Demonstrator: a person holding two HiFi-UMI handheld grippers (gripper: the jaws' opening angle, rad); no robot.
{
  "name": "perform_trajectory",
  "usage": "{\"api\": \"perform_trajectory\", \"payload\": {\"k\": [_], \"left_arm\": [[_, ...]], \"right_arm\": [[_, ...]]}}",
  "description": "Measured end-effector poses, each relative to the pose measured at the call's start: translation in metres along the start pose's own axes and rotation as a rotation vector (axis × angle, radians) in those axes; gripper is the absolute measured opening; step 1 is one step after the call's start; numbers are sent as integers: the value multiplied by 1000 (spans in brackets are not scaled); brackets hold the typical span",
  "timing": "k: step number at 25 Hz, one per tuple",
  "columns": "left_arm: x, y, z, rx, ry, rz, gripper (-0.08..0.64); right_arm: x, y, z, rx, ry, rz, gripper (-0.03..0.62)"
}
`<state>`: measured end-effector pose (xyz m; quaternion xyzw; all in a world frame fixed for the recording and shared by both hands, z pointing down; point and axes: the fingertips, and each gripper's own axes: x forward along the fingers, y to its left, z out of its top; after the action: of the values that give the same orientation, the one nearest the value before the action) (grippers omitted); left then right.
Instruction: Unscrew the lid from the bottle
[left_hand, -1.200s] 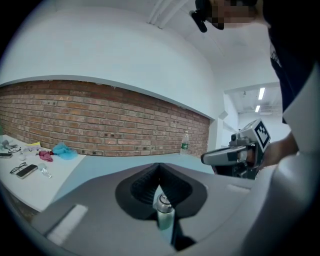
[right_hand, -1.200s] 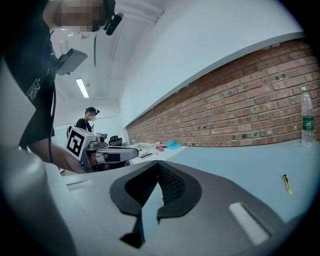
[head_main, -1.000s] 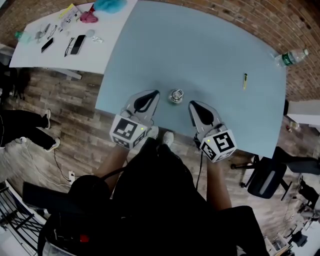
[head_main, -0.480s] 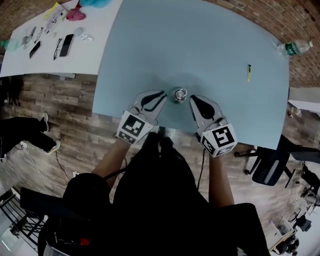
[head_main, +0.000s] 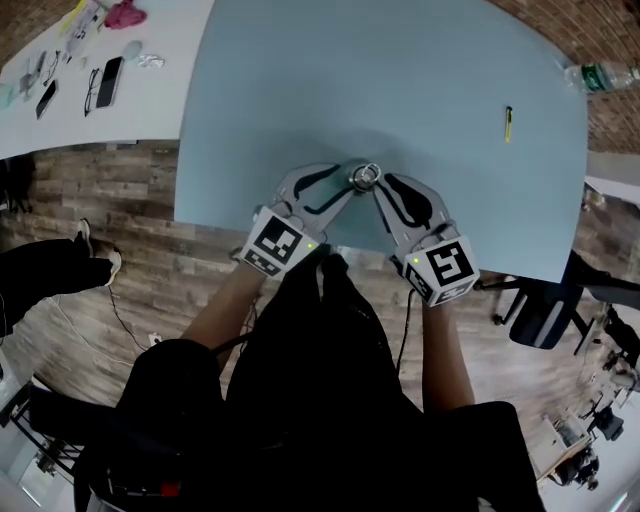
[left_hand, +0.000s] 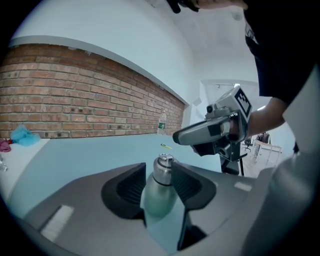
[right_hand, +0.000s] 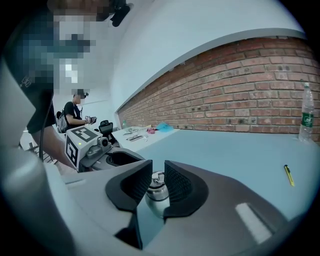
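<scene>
A small metal bottle (head_main: 364, 177) with a steel lid stands upright near the front edge of the light blue table (head_main: 400, 80). My left gripper (head_main: 347, 186) comes in from the left. Its jaws have just been opening, and the bottle's body (left_hand: 159, 192) now stands between its pads with little room to spare. My right gripper (head_main: 383, 186) comes in from the right. Its jaws have also just been opening, and they flank the lid (right_hand: 157, 181) with narrow gaps. I see no pad pressing. The right gripper (left_hand: 200, 135) hangs above the bottle in the left gripper view.
A yellow pen (head_main: 508, 122) lies far right on the table, and a plastic water bottle (head_main: 600, 75) stands at its far right corner. A white table (head_main: 60, 110) with phones and small items is at the left. An office chair (head_main: 545, 310) stands right of me.
Both grippers have moved forward and inward to the bottle. Earlier they were on either side, short of it, with jaws together; now each has the bottle between parted jaws.
</scene>
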<state>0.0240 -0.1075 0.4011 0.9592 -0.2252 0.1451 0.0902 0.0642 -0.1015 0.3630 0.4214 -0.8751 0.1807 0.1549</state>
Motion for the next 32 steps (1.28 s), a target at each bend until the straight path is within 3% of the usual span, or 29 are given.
{"api": "perform_trajectory", "payload": {"k": [4, 14, 32], "left_arm": [[-2, -4, 5, -5, -18, -26, 209], [18, -14, -24, 46, 33, -56, 358], [50, -20, -45, 83, 16, -64, 397]], "right_arm": [[0, 0, -1, 2, 1, 1, 78], [4, 2, -14, 28, 22, -17, 111], [20, 10, -26, 47, 60, -31, 276]]}}
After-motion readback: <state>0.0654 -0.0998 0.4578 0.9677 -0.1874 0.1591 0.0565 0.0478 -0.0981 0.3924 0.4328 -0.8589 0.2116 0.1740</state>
